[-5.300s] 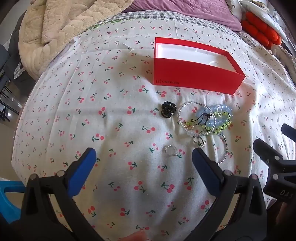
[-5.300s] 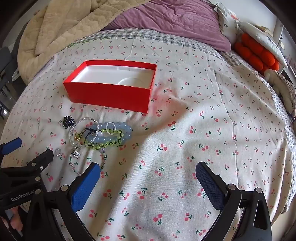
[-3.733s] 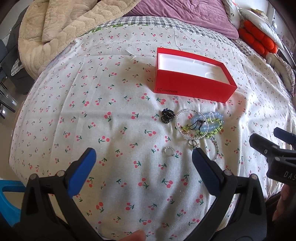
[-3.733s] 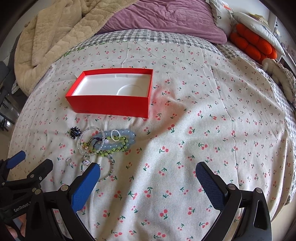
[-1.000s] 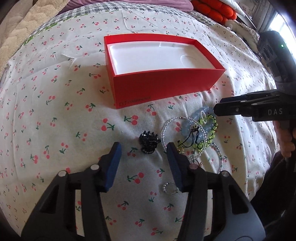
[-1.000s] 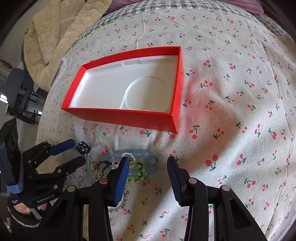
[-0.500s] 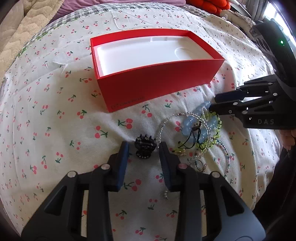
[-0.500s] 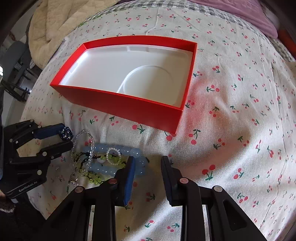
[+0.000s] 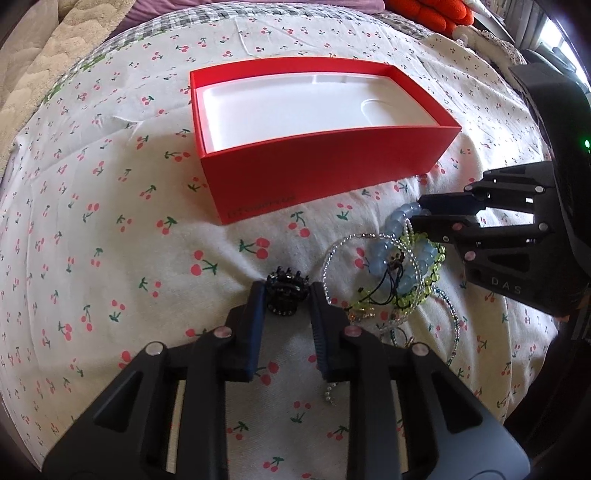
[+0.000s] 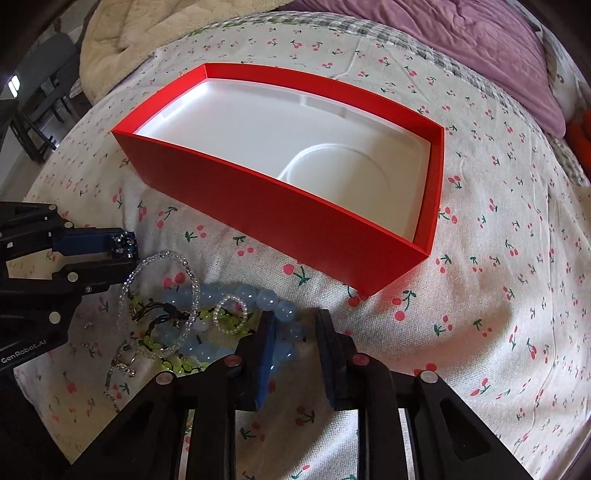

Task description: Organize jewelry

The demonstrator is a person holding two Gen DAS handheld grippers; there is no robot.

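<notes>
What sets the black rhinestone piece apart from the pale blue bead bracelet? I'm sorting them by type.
The black rhinestone piece is small, dark and compact; the pale blue bead bracelet is a wider loop of round translucent beads. The black piece lies apart, between the left hand-held gripper fingers; the bracelet is tangled among other bracelets. Both lie on the cherry-print bedspread.

Bed covered by white sheet with red cherry print (image 9: 110,229), wrinkled, fills most of both views. Grey-white checked blanket band (image 10: 388,26) along far edge of the sheet. Purple quilt (image 10: 480,40) beyond it, crumpled. Beige fleece blanket (image 10: 147,22) bunched at far left corner. Orange segmented cushion (image 9: 424,11) at far right, next to a white knitted piece (image 9: 491,40). Dark chair frame (image 10: 33,107) off the left edge of the bed. Bright daylight from right side.
</notes>
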